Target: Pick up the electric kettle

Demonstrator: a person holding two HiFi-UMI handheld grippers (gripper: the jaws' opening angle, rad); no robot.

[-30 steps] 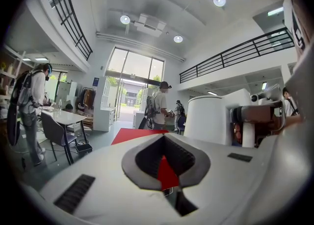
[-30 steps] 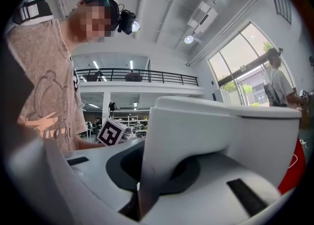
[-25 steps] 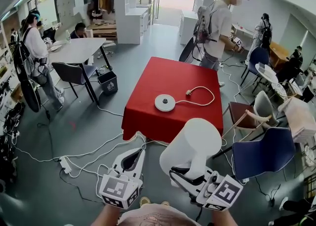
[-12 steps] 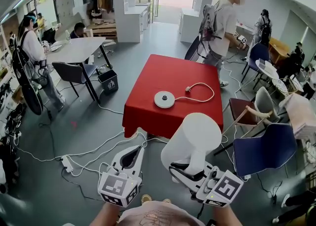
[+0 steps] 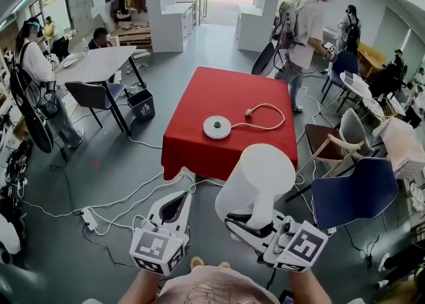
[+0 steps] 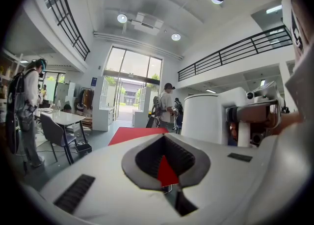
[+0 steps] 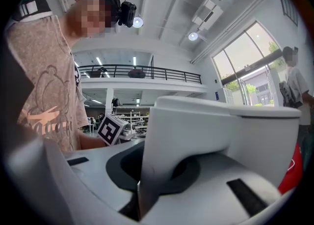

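Observation:
The white electric kettle [image 5: 255, 186] hangs in the air in front of the red table [image 5: 226, 97], lifted off its round white base [image 5: 217, 127]. That base sits on the table with its cord [image 5: 265, 113] looped beside it. My right gripper [image 5: 242, 220] is shut on the kettle's handle, and in the right gripper view the handle [image 7: 162, 170] fills the space between the jaws. My left gripper [image 5: 178, 198] is held beside the kettle at the left, shut and empty. In the left gripper view the kettle [image 6: 213, 118] shows to the right of the jaws.
A blue chair [image 5: 348, 196] stands close at the right. Cables [image 5: 113, 206] and a power strip [image 5: 88, 216] lie on the floor at the left. A person [image 5: 302, 30] stands beyond the table. A grey table [image 5: 96, 64] with chairs and a bin [image 5: 141, 105] are at the left.
Both grippers and the kettle have kept their places. The person beyond the table has shifted a little to the right.

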